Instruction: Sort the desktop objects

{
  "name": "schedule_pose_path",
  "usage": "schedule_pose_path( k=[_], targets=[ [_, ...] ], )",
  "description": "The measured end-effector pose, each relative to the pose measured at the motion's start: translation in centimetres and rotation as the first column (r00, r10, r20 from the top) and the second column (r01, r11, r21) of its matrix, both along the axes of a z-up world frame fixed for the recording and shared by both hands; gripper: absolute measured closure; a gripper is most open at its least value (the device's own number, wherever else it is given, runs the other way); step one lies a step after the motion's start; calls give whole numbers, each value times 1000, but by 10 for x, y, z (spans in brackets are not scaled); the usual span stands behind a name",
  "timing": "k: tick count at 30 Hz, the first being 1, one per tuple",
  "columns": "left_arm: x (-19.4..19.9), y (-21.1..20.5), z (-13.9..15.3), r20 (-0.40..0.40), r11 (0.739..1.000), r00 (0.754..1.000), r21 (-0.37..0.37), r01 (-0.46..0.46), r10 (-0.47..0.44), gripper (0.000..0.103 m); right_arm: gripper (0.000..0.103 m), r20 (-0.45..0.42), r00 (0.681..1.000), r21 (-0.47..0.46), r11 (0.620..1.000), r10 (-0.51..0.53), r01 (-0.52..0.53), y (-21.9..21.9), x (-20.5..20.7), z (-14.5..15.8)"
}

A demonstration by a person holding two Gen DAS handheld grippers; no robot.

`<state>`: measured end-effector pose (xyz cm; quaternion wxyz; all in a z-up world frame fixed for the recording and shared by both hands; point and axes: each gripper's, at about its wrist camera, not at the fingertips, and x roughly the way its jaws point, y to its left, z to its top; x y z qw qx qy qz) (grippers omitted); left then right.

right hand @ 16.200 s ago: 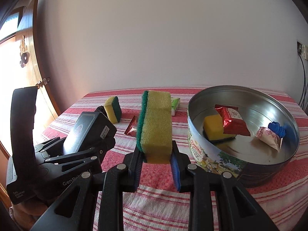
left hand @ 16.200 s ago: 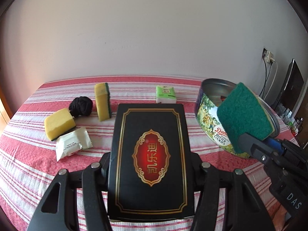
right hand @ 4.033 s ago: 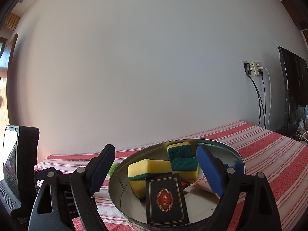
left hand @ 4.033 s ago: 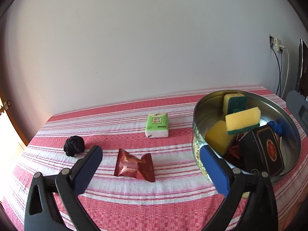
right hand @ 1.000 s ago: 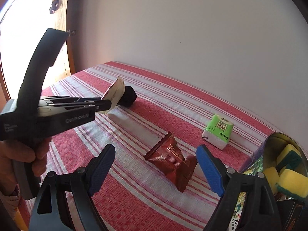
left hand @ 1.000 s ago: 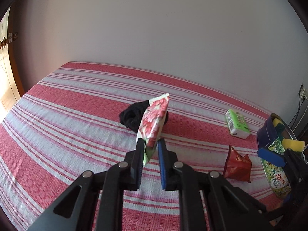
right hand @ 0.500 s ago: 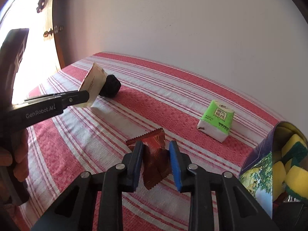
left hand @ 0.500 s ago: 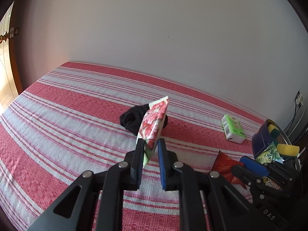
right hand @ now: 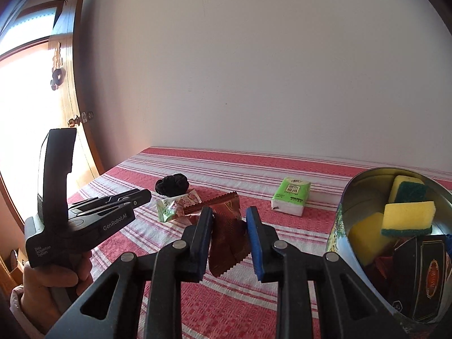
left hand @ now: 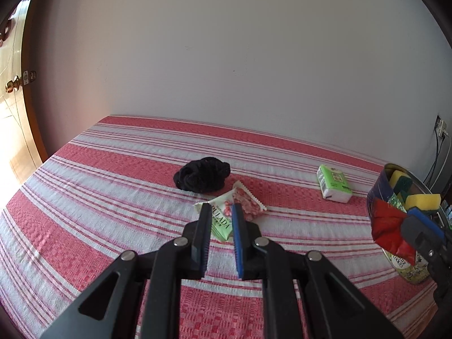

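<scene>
L jaws [left hand: 221, 217] clamp 1 floral packet [left hand: 234, 212]; R jaws [right hand: 229, 226] clamp 1 red packet [right hand: 226, 234]; 3 sponges [right hand: 406, 217] in tin [right hand: 339, 226].

A woven cloth [left hand: 113, 197] with a rough, waffled weave covers the table. The round tin [right hand: 364, 195] is bare shiny metal inside, printed glossy outside. The red snack packet [right hand: 226, 231] is crinkled glossy foil; the green packet [left hand: 223, 220] is shiny plastic film. The sponges [right hand: 406, 217] look porous and matt. The black bundle [left hand: 202, 173] is soft knitted fabric.

Both wrist views low over the striped tablecloth [left hand: 84, 197], facing wall
</scene>
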<state>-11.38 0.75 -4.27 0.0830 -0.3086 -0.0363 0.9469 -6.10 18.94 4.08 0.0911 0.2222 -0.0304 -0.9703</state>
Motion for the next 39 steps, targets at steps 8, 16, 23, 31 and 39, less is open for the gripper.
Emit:
schedule_pose_path(
  k=[8,16,23,31,39],
  targets=[
    [-41,39,-9,110,942,992,-322,92,-59,24,76,-9,1000,15,1000,6,-5,-3,13,4],
    [-92,49,-33,263,908,957,-360,216,-123,17,76,-3,1000,5,1000,13,-13,1,12,4],
    [-105,31,-37,294,961,938,-149,235,-184,50,76,10,1000,-19,1000,-2,2,4,7,-1],
    [-53,23,-23,175,982,976,-113,151,-130,61,76,11,1000,-51,999,-14,14,8,8,-4],
    [15,43,15,9,990,998,-121,67,-67,60,76,-2,998,-60,996,-69,69,18,25,-2]
  ],
)
